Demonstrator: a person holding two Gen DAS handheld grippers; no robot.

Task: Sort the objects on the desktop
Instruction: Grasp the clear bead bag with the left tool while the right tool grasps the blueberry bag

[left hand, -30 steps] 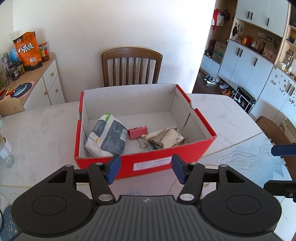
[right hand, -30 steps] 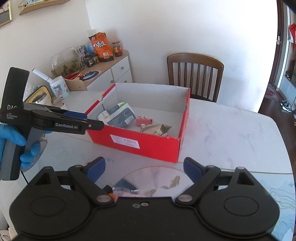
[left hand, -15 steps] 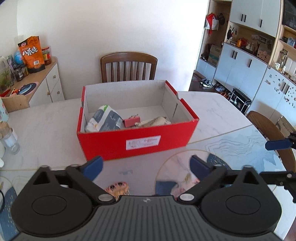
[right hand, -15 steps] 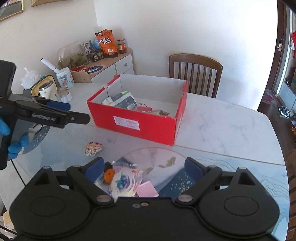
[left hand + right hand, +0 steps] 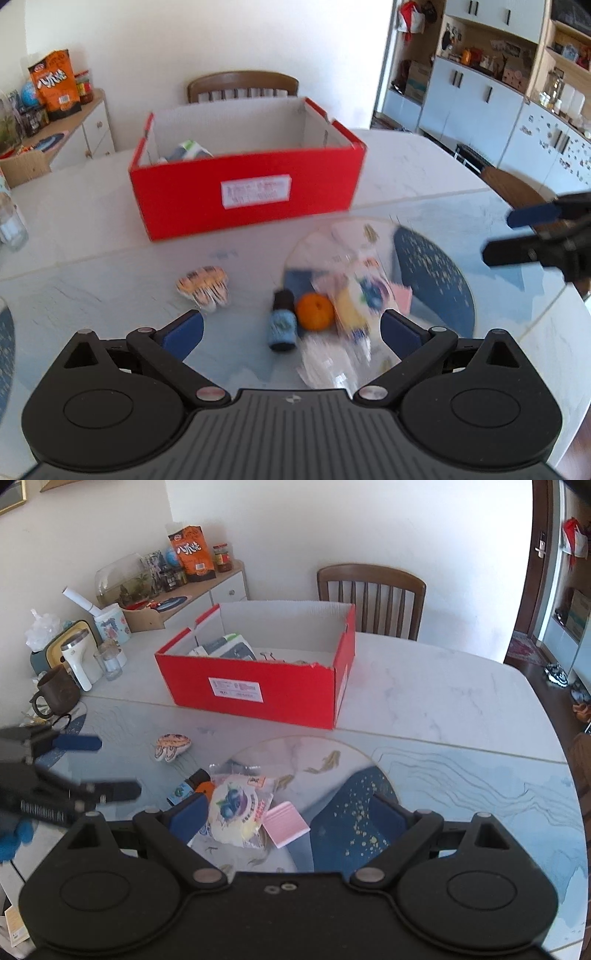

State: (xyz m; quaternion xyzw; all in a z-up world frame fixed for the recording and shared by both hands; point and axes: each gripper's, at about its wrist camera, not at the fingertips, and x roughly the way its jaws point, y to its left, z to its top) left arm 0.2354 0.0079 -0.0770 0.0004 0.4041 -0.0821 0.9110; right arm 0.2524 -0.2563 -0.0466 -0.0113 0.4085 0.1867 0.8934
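A red cardboard box (image 5: 247, 192) stands mid-table with a pouch and small items inside. In front of it lies a loose pile: a small blue bottle (image 5: 282, 325), an orange (image 5: 315, 312), a round blueberry snack packet (image 5: 238, 812) and a pink pad (image 5: 286, 823). A striped packet (image 5: 203, 286) lies apart to the left. My left gripper (image 5: 291, 328) hangs open and empty above the bottle and orange. My right gripper (image 5: 288, 812) is open and empty over the snack packet and pink pad. Each gripper shows in the other's view: the left gripper (image 5: 107, 768), the right gripper (image 5: 535, 236).
A wooden chair (image 5: 371, 598) stands behind the table. A brown mug (image 5: 55, 694), glasses and a white jug (image 5: 79, 657) crowd the table's left edge. A sideboard (image 5: 74, 125) with snacks is at back left, cabinets (image 5: 480, 96) at the right. A blue-gloved hand (image 5: 14, 834) holds the left gripper.
Both grippers drew back from the box and sank toward the table's near side. The left jaws spread wider. The loose pile came into view under both grippers.
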